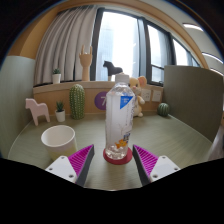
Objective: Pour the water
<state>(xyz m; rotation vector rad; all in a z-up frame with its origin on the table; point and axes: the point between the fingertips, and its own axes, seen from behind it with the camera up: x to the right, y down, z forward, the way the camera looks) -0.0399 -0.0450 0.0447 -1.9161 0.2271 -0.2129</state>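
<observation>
Gripper (117,160) low over the table (180,140), fingers apart. Water bottle (119,120) stands between them, its base about level with the pink pads (82,160). I see a sliver of gap on each side, so I judge the fingers not clamped; the bottle rests on its own base.

Key relation: bottle dead centre between the fingers, slightly forward of the tips. Long axis vertical, cap up, no visible tilt. Clear body with a printed label, reddish band near the base. Water level I cannot read.

White cup (58,138) sits on the table left of the bottle and just beyond the left finger, mouth up, apart from the bottle. I take it as the pour target.

My read: grasp not yet made. Closing here should catch the bottle low on its body, so it may be top-heavy once lifted. The pour would then tip the neck leftward toward the cup.

Background: green cactus figure (77,101), white horse figure (37,110), plush toys (140,95), windowsill (70,84) ornaments. None in the path.
</observation>
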